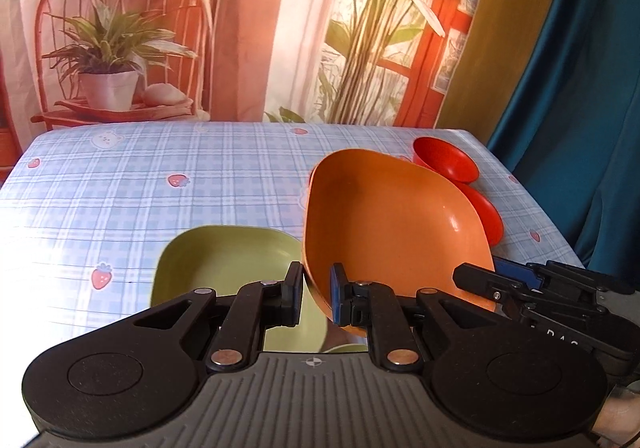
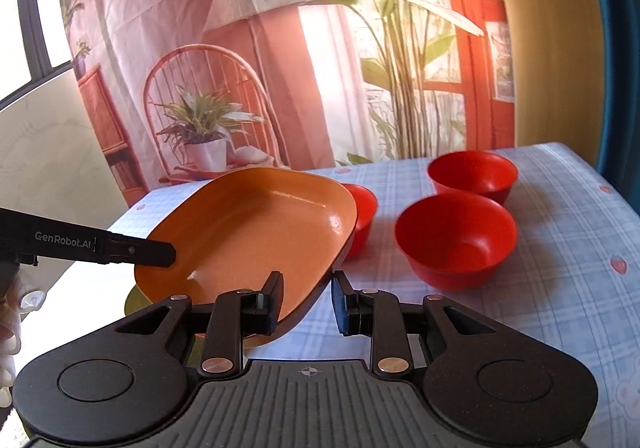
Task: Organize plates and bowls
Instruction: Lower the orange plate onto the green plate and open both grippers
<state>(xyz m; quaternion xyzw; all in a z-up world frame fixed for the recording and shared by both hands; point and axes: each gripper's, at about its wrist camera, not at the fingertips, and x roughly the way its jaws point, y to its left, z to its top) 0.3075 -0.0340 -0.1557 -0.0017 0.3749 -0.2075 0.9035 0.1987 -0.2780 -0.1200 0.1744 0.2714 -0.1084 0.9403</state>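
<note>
An orange square plate (image 1: 392, 224) is held tilted above a green square plate (image 1: 224, 260) on the table. My left gripper (image 1: 316, 294) is shut on the orange plate's near rim. In the right wrist view the orange plate (image 2: 256, 232) hangs with its right rim between the fingers of my right gripper (image 2: 306, 304), whose jaws stand apart around it; the right pad does not touch. The left gripper's finger (image 2: 120, 248) reaches in from the left onto the plate. Only an edge of the green plate (image 2: 136, 300) shows under it. Three red bowls (image 2: 456, 240) (image 2: 472, 175) (image 2: 360, 207) stand behind.
The table carries a blue checked cloth with strawberries (image 1: 160, 175). A printed backdrop hangs behind it, and a teal curtain (image 1: 580, 87) hangs at the right. The table's right edge (image 1: 536, 191) runs close to the red bowls (image 1: 444, 159).
</note>
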